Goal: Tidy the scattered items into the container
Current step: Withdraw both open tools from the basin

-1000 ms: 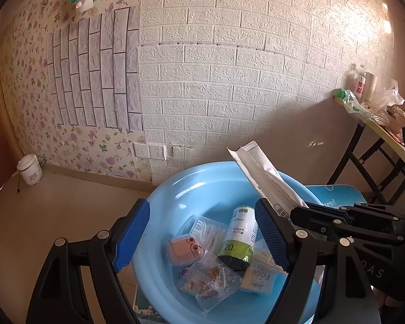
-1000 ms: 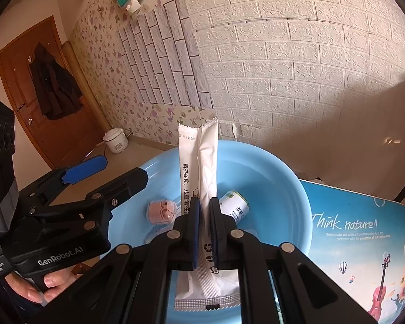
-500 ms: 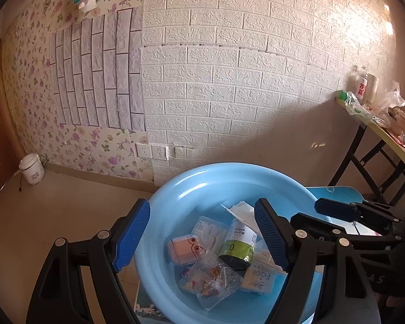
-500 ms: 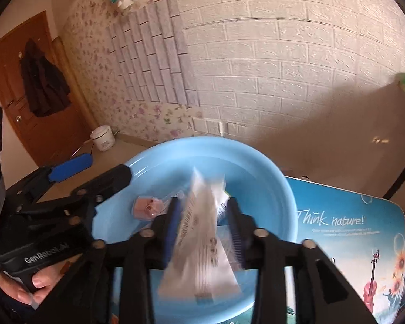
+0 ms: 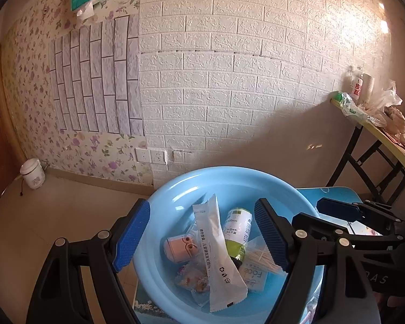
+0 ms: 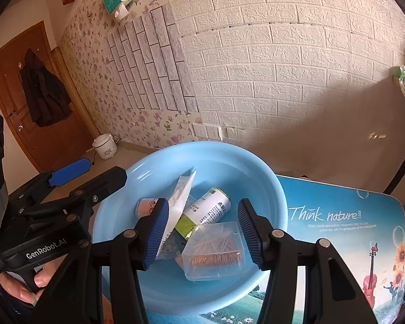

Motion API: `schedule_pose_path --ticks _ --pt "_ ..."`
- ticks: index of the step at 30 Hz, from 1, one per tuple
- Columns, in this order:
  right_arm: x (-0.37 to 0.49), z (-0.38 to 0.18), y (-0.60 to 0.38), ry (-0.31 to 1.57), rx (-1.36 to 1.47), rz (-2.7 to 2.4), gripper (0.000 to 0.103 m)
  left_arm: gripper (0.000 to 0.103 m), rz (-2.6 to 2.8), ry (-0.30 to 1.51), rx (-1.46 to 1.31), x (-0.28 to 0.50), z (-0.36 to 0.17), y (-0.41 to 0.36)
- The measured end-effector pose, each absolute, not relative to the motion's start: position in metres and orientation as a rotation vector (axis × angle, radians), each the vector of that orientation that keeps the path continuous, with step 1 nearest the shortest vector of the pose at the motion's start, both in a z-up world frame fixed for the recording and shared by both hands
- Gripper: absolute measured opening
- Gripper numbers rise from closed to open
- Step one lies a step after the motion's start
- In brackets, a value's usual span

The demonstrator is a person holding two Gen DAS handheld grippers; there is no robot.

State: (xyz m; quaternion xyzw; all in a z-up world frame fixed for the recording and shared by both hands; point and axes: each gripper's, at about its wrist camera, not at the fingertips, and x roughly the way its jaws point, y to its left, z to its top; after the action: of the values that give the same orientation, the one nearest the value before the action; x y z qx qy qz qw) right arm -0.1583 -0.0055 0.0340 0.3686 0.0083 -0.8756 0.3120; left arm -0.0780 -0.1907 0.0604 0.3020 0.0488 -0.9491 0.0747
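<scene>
1. Left wrist view: blue basin [image 5: 172, 197] holds a white sachet [image 5: 218, 253] lying across its middle, a green-labelled bottle [image 5: 237, 226] at its 2 o'clock.
2. Left gripper [image 5: 202, 237] stands wide apart, gripping nothing.
3. Right gripper [image 6: 201, 233] jaws are opening, nothing clamped; sachet [image 6: 182, 194] rests against the left pad.
4. Only the right wrist view shows the toothpick box [image 6: 216, 251] clearly.

A round light-blue basin [image 5: 175, 197] sits on the desk and holds everything. A long white sachet [image 5: 218, 253] lies on top, running from twelve to six o'clock across the pile. At its three o'clock lies a green-and-white can [image 5: 237, 232] on its side; at nine, a small pink case [image 5: 178, 248]. A clear toothpick box [image 6: 213, 251] rests nearest.
</scene>
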Motion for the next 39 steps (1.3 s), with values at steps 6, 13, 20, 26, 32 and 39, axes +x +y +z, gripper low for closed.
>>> schedule_pose_path --ticks 6,13,20,26,32,39 --pt "-0.154 0.040 0.007 0.005 0.965 -2.329 0.055 0.079 -2.844 0.132 0.903 -0.075 0.067 -0.181" --pt "-0.150 0.052 0.023 -0.051 0.985 -2.354 0.057 0.079 -2.853 0.107 0.898 -0.073 0.075 -0.169" --pt "-0.148 0.059 0.048 -0.087 0.977 -2.379 0.059 0.080 -2.859 0.084 0.921 -0.075 0.078 -0.149" --pt "-0.147 0.057 0.072 -0.106 0.991 -2.413 0.060 0.081 -2.879 0.068 0.951 -0.082 0.077 -0.122" --pt "-0.153 0.056 0.104 -0.120 1.021 -2.449 0.060 0.081 -2.902 0.036 0.984 -0.092 0.076 -0.089" --pt "-0.162 0.055 0.143 -0.141 1.066 -2.499 0.060 0.085 -2.902 0.009 1.065 -0.111 0.076 -0.058"
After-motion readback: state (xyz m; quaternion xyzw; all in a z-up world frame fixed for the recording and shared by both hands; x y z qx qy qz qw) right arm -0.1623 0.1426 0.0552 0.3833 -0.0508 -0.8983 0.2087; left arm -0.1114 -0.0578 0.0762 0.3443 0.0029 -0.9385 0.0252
